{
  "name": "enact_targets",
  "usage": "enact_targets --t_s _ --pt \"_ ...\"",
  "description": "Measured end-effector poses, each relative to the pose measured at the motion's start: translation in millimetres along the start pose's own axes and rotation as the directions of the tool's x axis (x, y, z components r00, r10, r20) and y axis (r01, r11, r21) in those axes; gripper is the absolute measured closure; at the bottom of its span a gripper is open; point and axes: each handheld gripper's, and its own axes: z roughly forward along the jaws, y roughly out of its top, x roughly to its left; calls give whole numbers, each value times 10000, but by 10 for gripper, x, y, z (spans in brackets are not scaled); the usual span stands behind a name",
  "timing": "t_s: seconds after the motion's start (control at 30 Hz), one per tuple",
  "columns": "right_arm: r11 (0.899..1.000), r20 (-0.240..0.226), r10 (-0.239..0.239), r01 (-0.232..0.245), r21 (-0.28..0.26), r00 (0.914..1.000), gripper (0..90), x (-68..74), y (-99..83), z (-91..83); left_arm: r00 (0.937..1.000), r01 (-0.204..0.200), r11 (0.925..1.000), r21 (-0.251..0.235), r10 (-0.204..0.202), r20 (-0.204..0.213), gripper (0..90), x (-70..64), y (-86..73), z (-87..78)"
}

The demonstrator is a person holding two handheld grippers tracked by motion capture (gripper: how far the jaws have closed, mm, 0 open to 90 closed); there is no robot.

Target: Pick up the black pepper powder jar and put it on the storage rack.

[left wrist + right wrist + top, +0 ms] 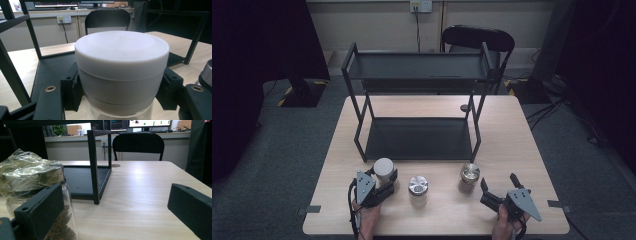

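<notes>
Black 2-tier rack (417,137) far, shelves bare. White-lidded jar (383,169) near left, just before the rack, clamped around its lid by left gripper (384,186); lid alone could twist off, probably. Right gripper (498,189) spread apart beside gold-lidded jar (469,176); careless swing topples it.

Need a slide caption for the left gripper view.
Left gripper jaws close on a white-lidded jar, with the black shelf rack behind.
</notes>
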Motion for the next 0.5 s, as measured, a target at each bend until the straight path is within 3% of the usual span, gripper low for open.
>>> enact_targets --t_s 0.5 --pt "10000 -34 -14 14 -40 10000 0 -6 -7 -4 9997 -231 9997 -92 232 119 343 -17 111 -24"
